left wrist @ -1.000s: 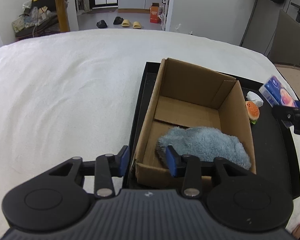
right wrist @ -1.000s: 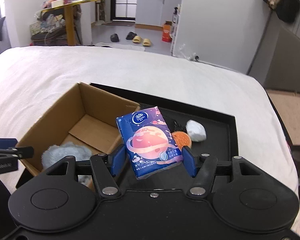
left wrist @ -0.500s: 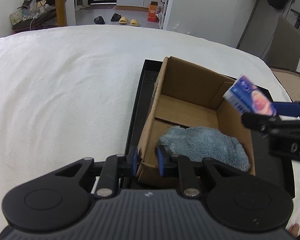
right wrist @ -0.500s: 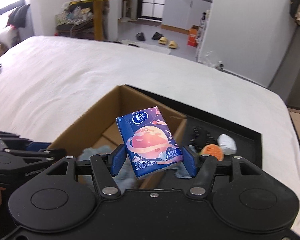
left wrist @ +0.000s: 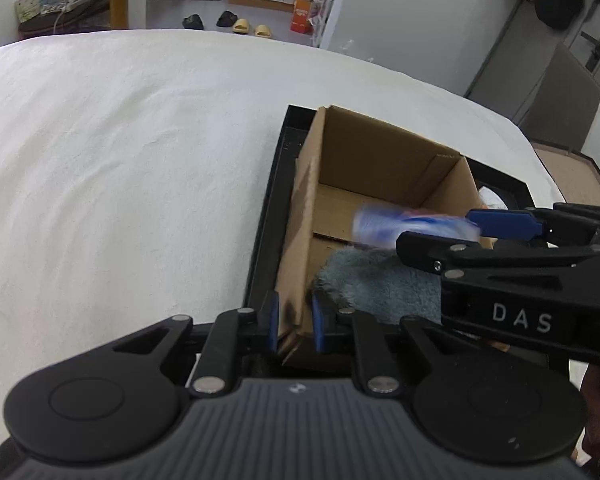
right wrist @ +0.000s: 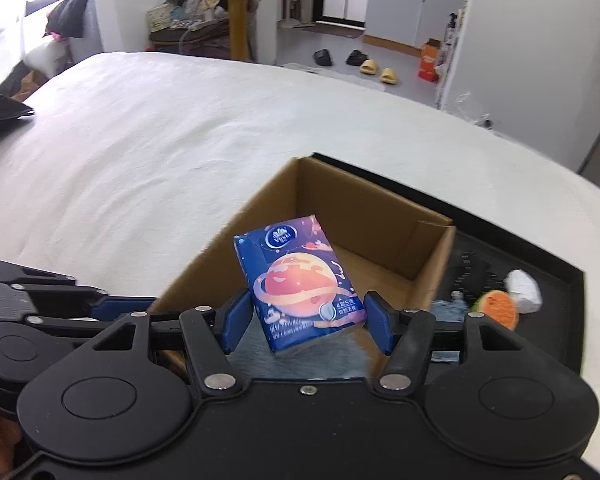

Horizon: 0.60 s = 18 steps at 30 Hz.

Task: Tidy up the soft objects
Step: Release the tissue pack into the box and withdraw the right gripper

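An open cardboard box [left wrist: 384, 168] [right wrist: 360, 208] stands on a black tray [left wrist: 268, 216] [right wrist: 540, 280] on a white bed. A grey-blue fluffy cloth [left wrist: 380, 284] lies inside the box. My left gripper [left wrist: 294, 320] is shut on the box's near wall. My right gripper [right wrist: 304, 320] is over the box with its jaws parted; the blue tissue pack [right wrist: 300, 284] sits tilted between them and looks loose. The pack shows blurred in the left wrist view [left wrist: 404, 228]. A burger toy [right wrist: 496, 308] and a white soft lump [right wrist: 522, 290] lie on the tray right of the box.
The white bed cover [left wrist: 120, 160] spreads wide to the left and behind the tray. A dark object [right wrist: 0, 108] lies at the bed's far left edge. Slippers [right wrist: 380, 70] and furniture stand on the floor beyond the bed.
My right gripper carried the tissue pack leftward over the box and its jaws have widened, so the pack tilts. My left gripper closed on the box's near wall.
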### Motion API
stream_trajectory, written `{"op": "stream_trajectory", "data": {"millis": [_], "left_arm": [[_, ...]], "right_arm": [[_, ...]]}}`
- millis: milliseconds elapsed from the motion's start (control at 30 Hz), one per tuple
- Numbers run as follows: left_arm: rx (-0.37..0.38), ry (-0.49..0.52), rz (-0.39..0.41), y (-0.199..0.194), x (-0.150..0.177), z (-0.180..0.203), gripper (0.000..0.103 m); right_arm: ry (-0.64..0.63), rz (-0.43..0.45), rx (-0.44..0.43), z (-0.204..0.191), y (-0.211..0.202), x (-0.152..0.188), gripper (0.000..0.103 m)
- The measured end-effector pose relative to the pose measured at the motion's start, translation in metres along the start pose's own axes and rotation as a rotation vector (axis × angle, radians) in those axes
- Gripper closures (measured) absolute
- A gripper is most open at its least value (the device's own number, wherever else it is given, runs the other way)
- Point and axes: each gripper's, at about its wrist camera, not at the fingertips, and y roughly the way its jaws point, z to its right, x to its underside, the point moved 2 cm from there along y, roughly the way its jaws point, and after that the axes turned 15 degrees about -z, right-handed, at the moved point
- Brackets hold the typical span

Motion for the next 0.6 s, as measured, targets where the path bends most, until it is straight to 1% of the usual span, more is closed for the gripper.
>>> {"op": "stream_trajectory", "data": {"millis": [67, 200, 267, 433, 467, 600], "left_arm": [[-0.011, 0.013, 0.008, -0.001, 0.002, 0.002, 0.087], [-0.021, 0.012, 0.027, -0.005, 0.002, 0.002, 0.087], [-0.024, 0.007, 0.027, -0.005, 0.003, 0.003, 0.086], [-0.054, 0.026, 0.05, -0.009, 0.006, 0.009, 0.086], [-0.063, 0.036, 0.058, -0.01, 0.007, 0.011, 0.083], [-0.09, 0.051, 0.071, -0.013, 0.008, 0.014, 0.082]], "right_arm": [[0.006, -0.004, -0.012, 0.002, -0.001, -0.002, 0.038], [0.027, -0.001, -0.024, 0.016, -0.011, -0.006, 0.038], [0.045, 0.003, -0.03, 0.025, -0.016, 0.0, 0.037], [0.081, 0.012, -0.01, 0.044, -0.024, 0.02, 0.037], [0.089, 0.012, -0.009, 0.047, -0.025, 0.023, 0.037], [0.113, 0.02, -0.006, 0.057, -0.028, 0.037, 0.037]]}}
